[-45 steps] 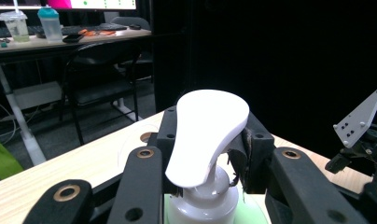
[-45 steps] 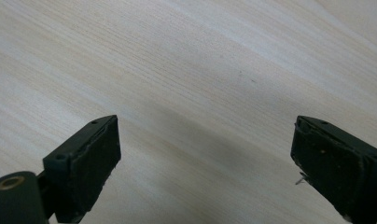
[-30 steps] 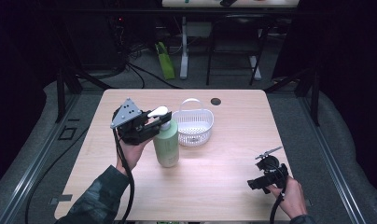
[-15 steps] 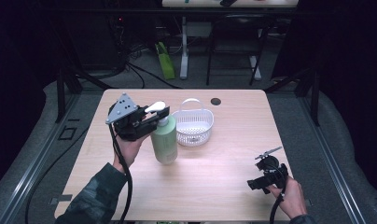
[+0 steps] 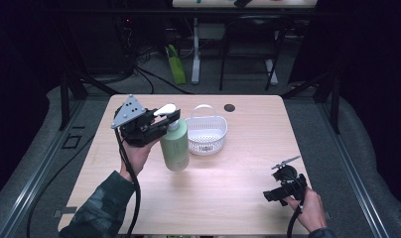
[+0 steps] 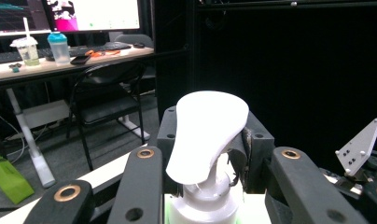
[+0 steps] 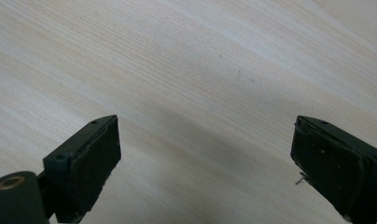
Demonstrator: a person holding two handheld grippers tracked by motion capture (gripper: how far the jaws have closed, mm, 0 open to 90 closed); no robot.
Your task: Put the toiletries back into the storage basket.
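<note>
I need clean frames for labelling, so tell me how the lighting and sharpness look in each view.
High view: table brightly lit, surroundings nearly black, slightly soft. Left gripper view: white pump head sharp, right side black. Right gripper view: even light on wood, fingers mildly blurred.

The pale green plastic pump bottle (image 5: pixel 174 147) looks smooth and matt, its white pump head (image 6: pixel 206 133) faintly glossy. The light wood-grain surface (image 5: pixel 228 198) is matt; the white plastic basket (image 5: pixel 206 135) is perforated.

A dim lab or office workroom: a pale wooden counter (image 5: pixel 228 193) stands on grey floor with trailing cables, while at eleven o'clock in the left gripper view a desk (image 6: pixel 60 63) carries lit monitors (image 6: pixel 91 14), a keyboard (image 6: pixel 100 46) and drink bottles (image 6: pixel 59 46) beside a black chair (image 6: pixel 107 100).
</note>
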